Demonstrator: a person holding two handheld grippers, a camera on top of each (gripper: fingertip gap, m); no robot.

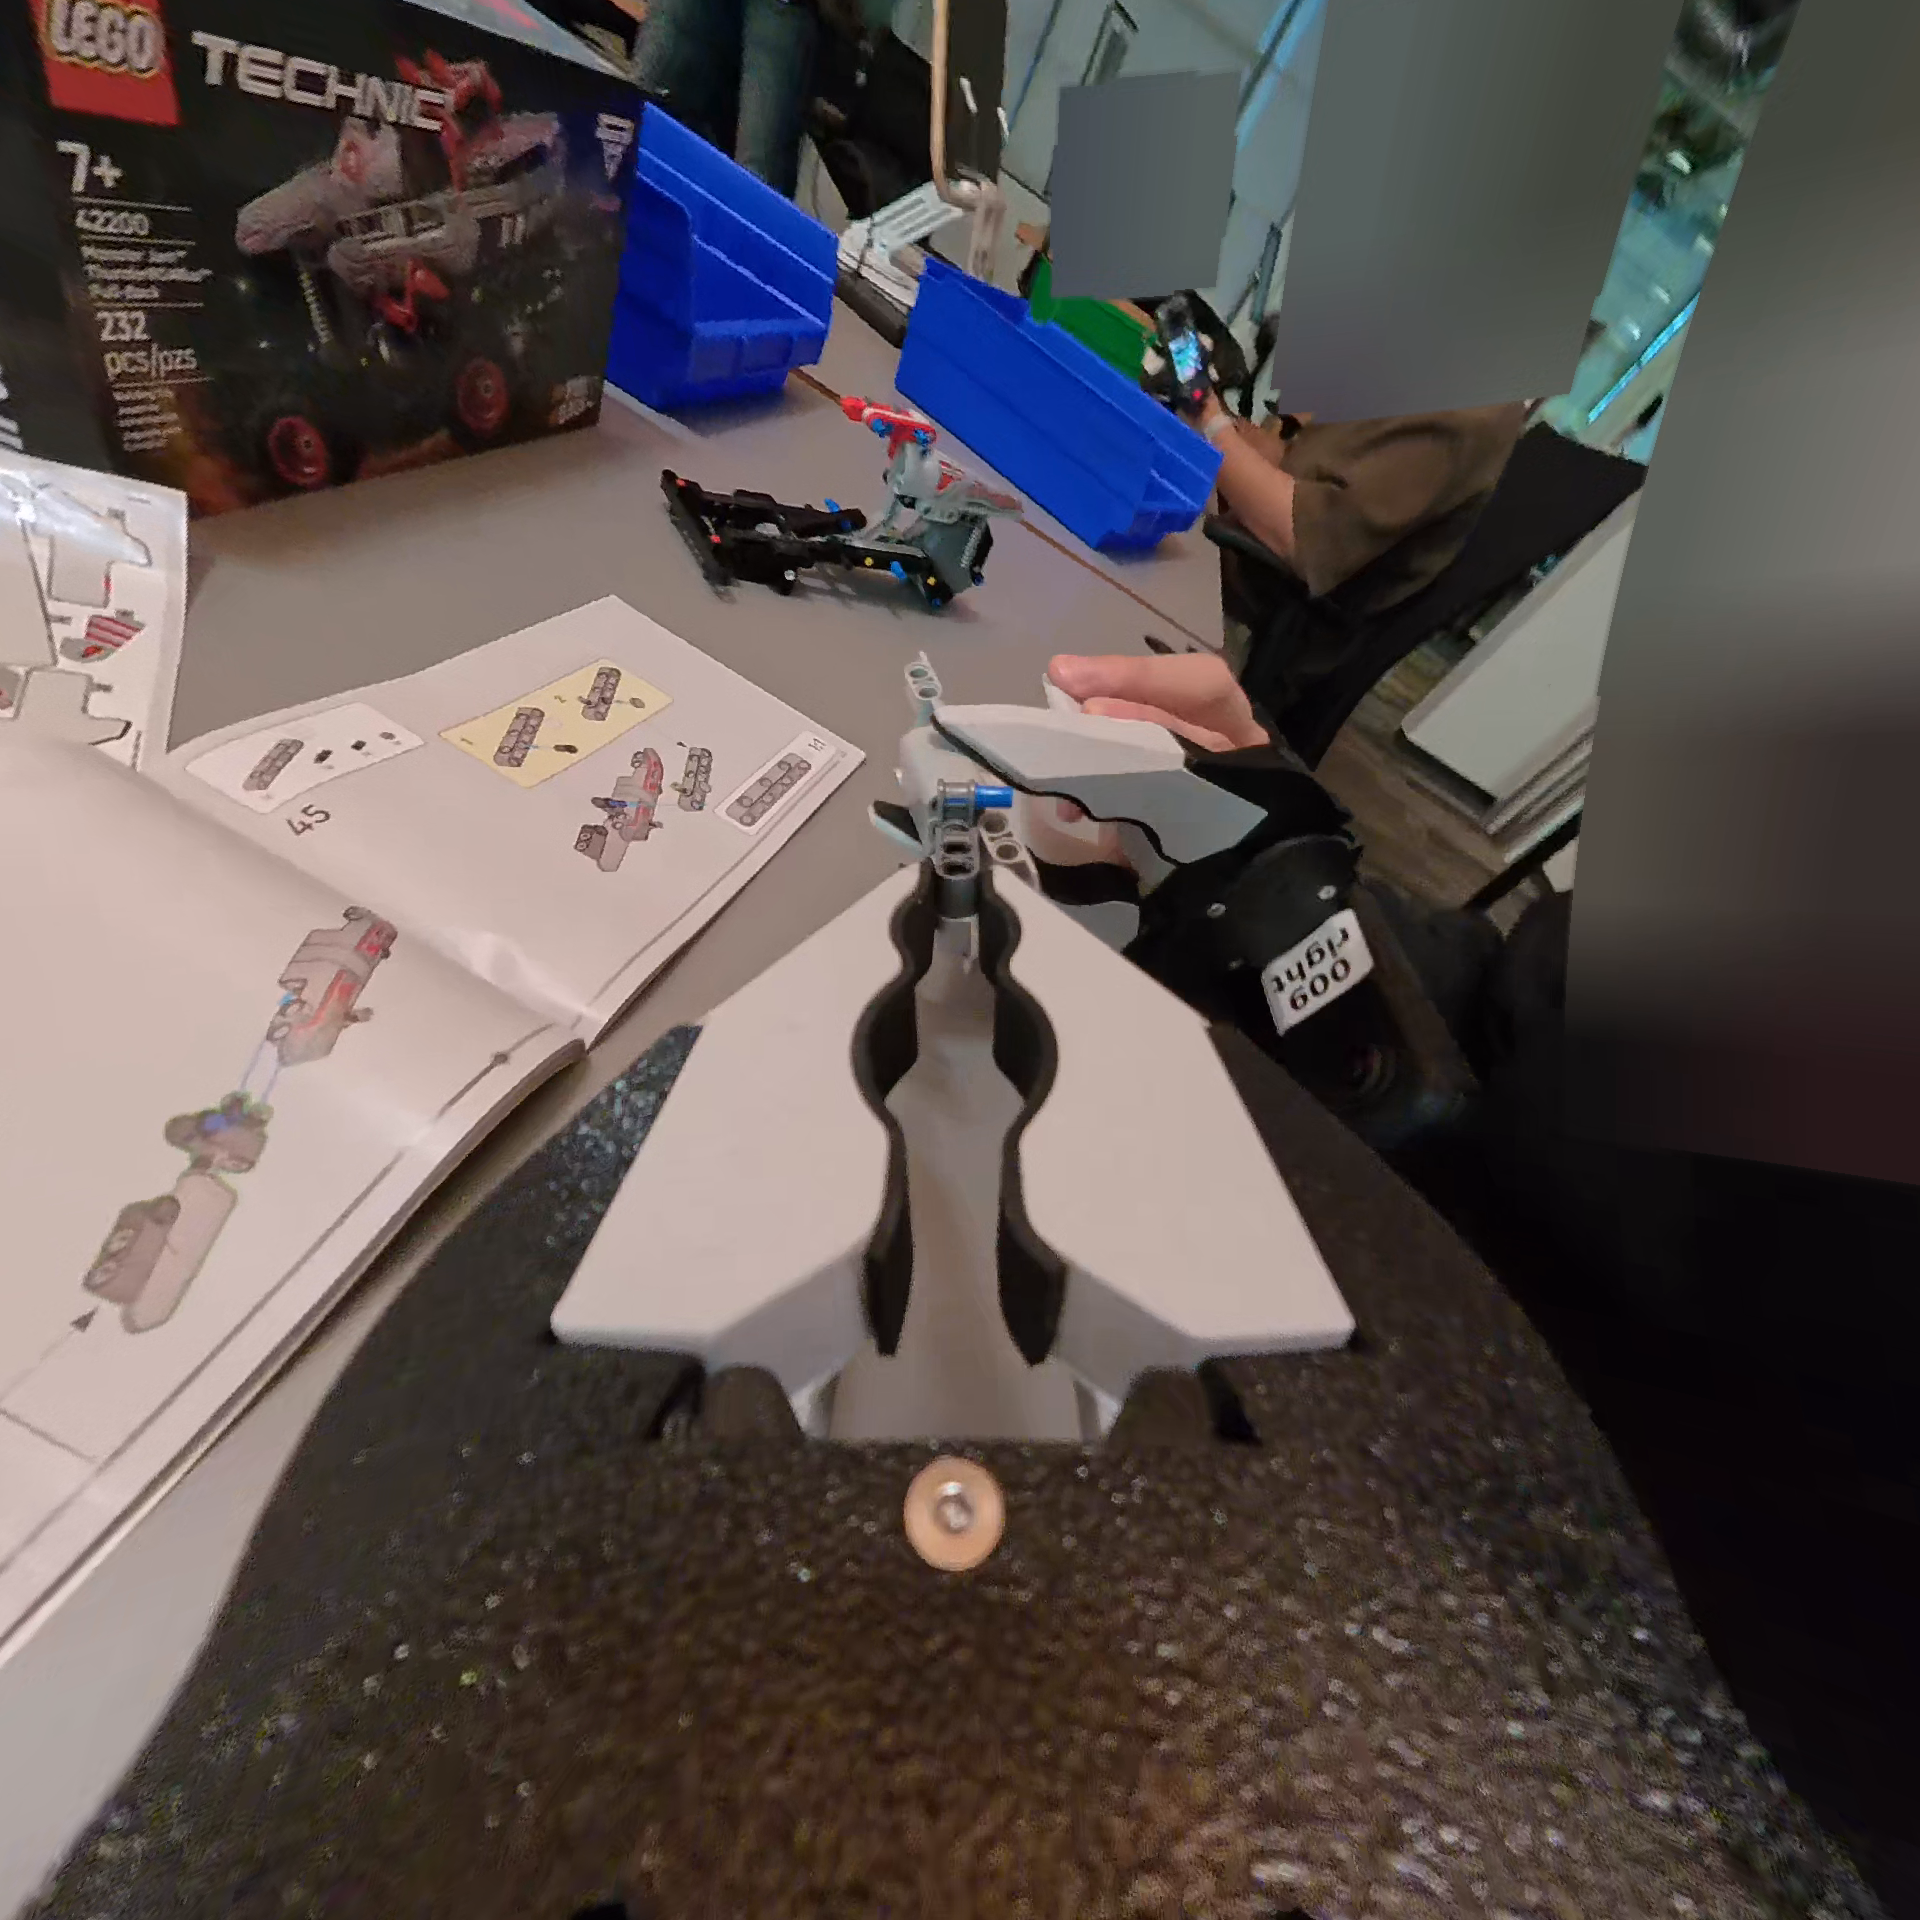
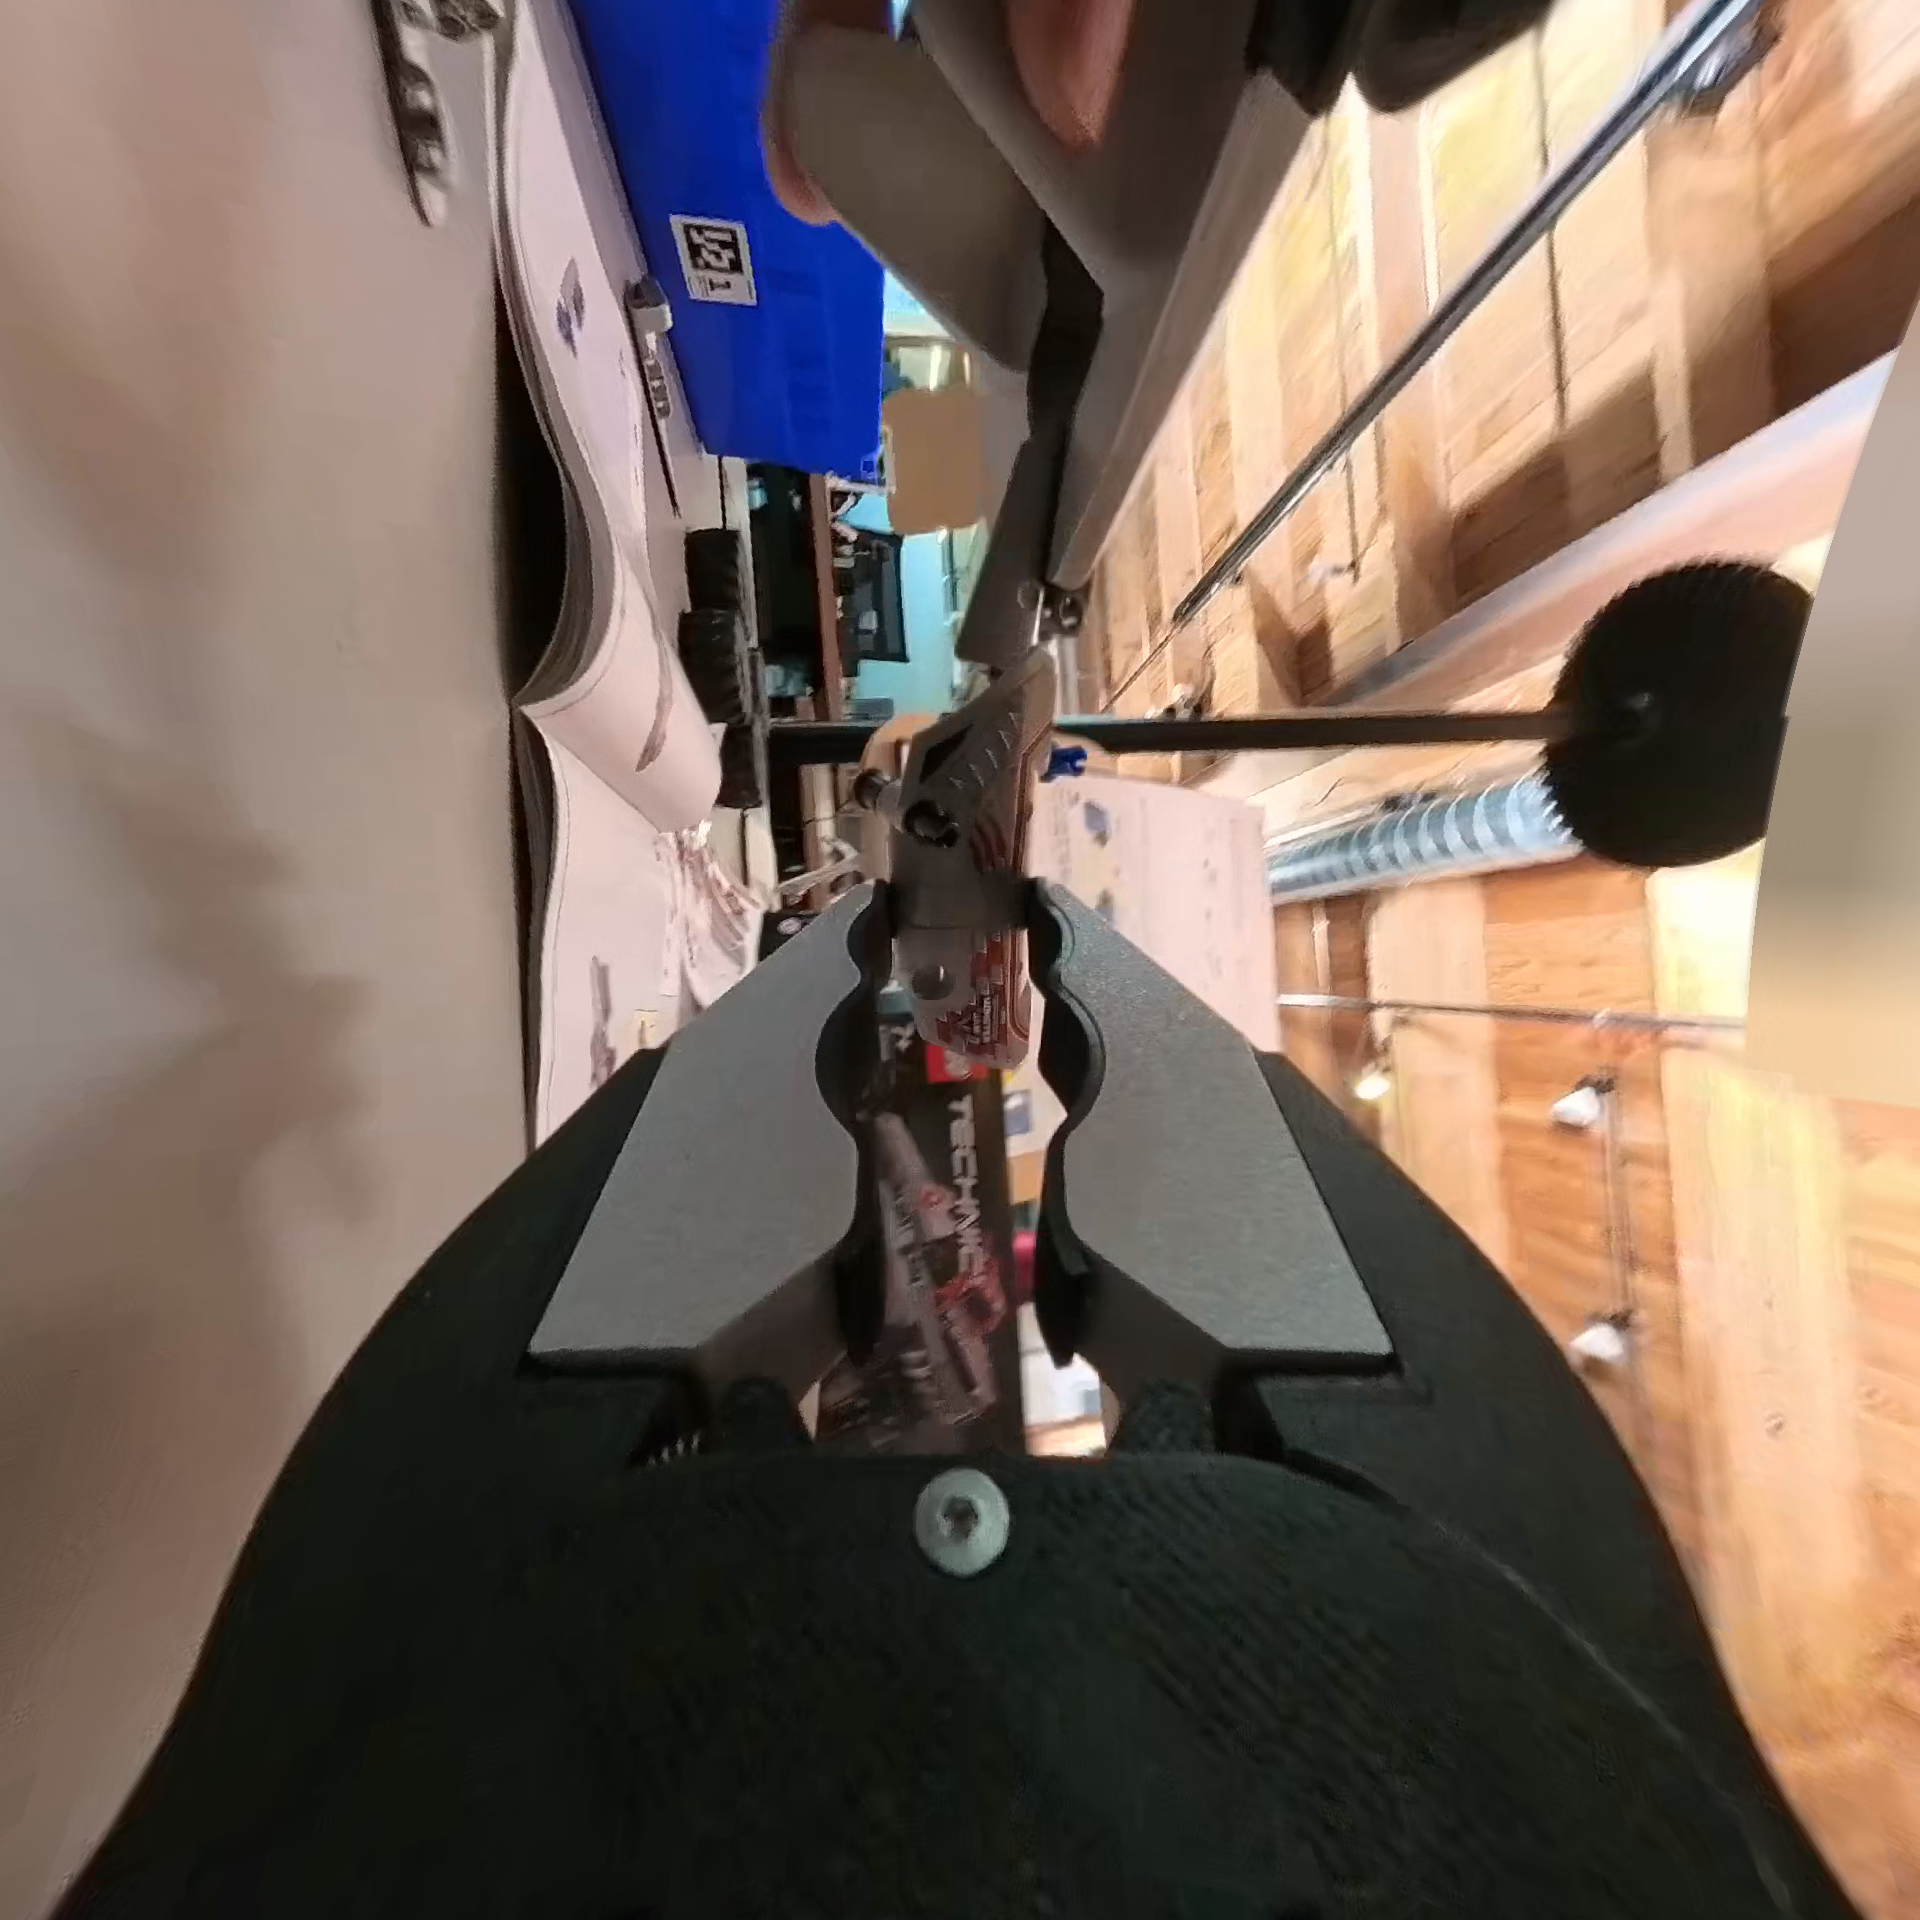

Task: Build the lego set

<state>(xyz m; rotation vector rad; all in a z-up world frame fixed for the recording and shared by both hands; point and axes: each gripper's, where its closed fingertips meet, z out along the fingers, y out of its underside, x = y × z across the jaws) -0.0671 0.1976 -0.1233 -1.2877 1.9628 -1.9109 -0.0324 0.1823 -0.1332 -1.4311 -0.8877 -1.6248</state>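
My left gripper (image 1: 956, 883) has light grey fingers shut on a small grey connector with a blue pin (image 1: 961, 826). It holds the connector against a grey panel assembly with red stickers (image 2: 961, 935). My right gripper (image 2: 961, 899) is shut on that assembly and holds it in the air above the table edge. In the left wrist view the right gripper (image 1: 966, 753) comes in from the right in a person's hand (image 1: 1143, 691). In the right wrist view the left gripper (image 2: 1023, 623) reaches the far end of the assembly.
An open instruction booklet (image 1: 416, 883) lies on the grey table (image 1: 436, 551). A partly built black chassis (image 1: 831, 540) sits behind it. The set's box (image 1: 312, 239) and two blue bins (image 1: 727, 270) stand at the back. A person (image 1: 1382, 488) sits at the right. Black tyres (image 2: 717, 582) lie beside the booklet.
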